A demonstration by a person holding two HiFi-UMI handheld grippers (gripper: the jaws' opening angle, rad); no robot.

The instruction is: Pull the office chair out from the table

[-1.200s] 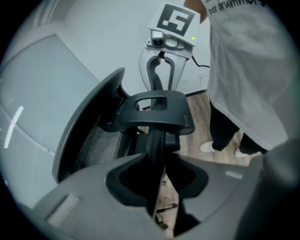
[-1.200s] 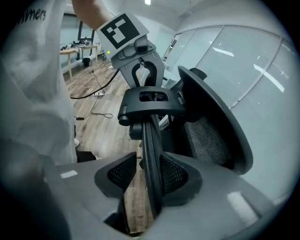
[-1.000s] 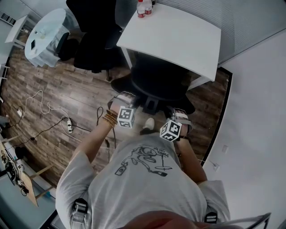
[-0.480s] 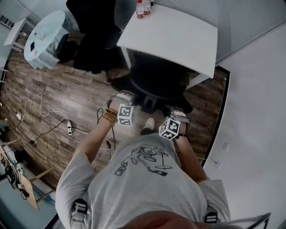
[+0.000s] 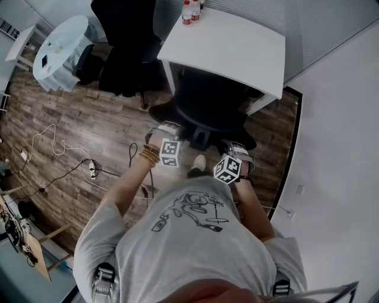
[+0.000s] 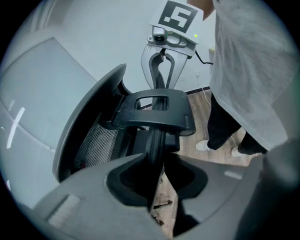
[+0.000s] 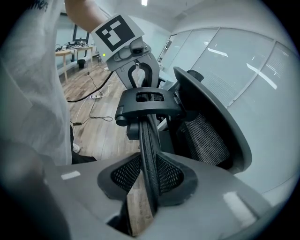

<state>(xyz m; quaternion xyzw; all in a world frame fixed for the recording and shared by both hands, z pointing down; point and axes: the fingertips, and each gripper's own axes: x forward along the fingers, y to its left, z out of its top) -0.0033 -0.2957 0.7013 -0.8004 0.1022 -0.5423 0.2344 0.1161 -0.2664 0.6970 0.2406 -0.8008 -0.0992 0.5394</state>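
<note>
The black office chair [image 5: 210,106] stands half under the white table [image 5: 237,47], its back toward me. My left gripper [image 5: 166,134] is shut on the thin top rim of the chair's backrest [image 6: 156,140], left of a black bracket [image 6: 154,112] at the rim's middle. On the other side of that bracket my right gripper [image 5: 234,149] is shut on the same rim [image 7: 149,145]. In the left gripper view my left gripper [image 6: 157,161] pinches the rim; the right gripper view shows my right gripper [image 7: 150,176] doing likewise. Each gripper view shows the other gripper beyond the bracket.
Two bottles [image 5: 190,10] stand at the table's far corner. A second black chair [image 5: 124,53] and a round covered table [image 5: 59,50] are at the left. Cables and a power strip [image 5: 92,168] lie on the wooden floor. A white wall runs along the right.
Both grippers, still clamped on the backrest rim, have drawn a little away from the table, and the chair has come with them.
</note>
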